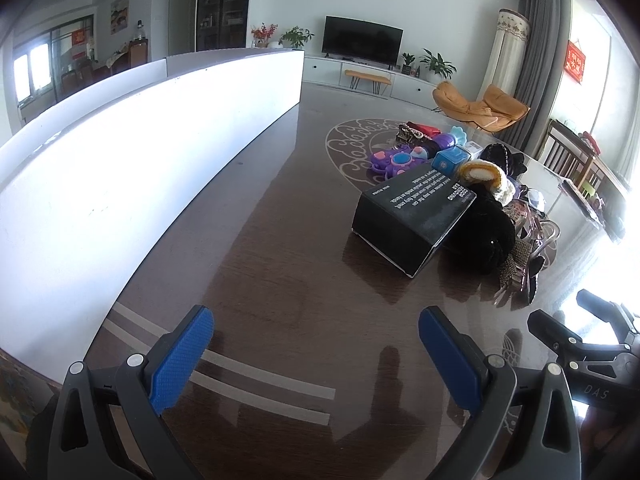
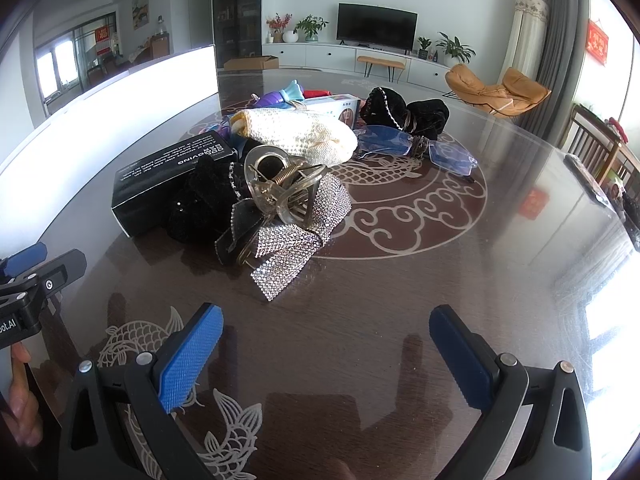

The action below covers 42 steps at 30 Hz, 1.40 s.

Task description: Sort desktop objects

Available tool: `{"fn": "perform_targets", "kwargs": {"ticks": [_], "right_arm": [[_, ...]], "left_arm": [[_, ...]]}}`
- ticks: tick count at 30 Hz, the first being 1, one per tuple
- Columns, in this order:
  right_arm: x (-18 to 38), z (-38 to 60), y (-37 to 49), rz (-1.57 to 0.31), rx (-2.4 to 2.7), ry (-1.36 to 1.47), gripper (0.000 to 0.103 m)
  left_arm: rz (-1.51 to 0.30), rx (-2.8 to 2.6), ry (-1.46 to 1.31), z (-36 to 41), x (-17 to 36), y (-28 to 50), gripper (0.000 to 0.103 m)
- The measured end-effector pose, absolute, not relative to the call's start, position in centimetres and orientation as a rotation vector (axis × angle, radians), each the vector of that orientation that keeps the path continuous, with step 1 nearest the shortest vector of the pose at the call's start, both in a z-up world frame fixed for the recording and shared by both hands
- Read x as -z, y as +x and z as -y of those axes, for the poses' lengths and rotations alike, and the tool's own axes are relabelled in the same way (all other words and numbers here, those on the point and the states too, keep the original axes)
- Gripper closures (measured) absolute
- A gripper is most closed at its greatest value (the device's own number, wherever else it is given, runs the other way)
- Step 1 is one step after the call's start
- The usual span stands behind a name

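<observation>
On the table (image 2: 400, 280): pile (image 2: 280, 168) mid-surface, glossy dark wood
Left edge: white panel (image 1: 120, 152)
Behind: TV (image 2: 376, 26), armchair (image 2: 500, 90)
Left gripper (image 1: 316, 356): spread, empty
Right gripper (image 2: 326, 356): spread, empty

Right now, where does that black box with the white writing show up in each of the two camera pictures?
Left wrist view: the black box lies right of centre, at the near edge of the pile.
Right wrist view: the black box lies left of centre, on the pile's left side, partly behind black fabric.
Shared landmark: the television on the far wall.

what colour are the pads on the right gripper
Blue, with a textured surface, on the right gripper; clearest in the right wrist view.
</observation>
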State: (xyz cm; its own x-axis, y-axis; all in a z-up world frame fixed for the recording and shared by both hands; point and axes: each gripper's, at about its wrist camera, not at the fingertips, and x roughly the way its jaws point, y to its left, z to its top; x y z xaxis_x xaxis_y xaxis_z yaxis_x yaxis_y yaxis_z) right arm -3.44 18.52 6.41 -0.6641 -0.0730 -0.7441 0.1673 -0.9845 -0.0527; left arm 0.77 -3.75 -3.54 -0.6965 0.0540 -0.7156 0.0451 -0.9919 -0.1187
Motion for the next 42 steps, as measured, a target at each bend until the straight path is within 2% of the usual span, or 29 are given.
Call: {"fn": "perform_targets", "kwargs": {"ticks": [35,42], "right_arm": [[-6.3,-18.4,-3.7,-0.168,2.718,1.251,0.000],[-6.4,-15.7,-5.4,-0.299,2.577,1.285,0.000]], "left_arm": [[0.182,-2.892,-1.253,4.6,3.3,1.0,0.000],[0.245,-2.911,-1.260,5.8,3.2,1.4,0.000]]}}
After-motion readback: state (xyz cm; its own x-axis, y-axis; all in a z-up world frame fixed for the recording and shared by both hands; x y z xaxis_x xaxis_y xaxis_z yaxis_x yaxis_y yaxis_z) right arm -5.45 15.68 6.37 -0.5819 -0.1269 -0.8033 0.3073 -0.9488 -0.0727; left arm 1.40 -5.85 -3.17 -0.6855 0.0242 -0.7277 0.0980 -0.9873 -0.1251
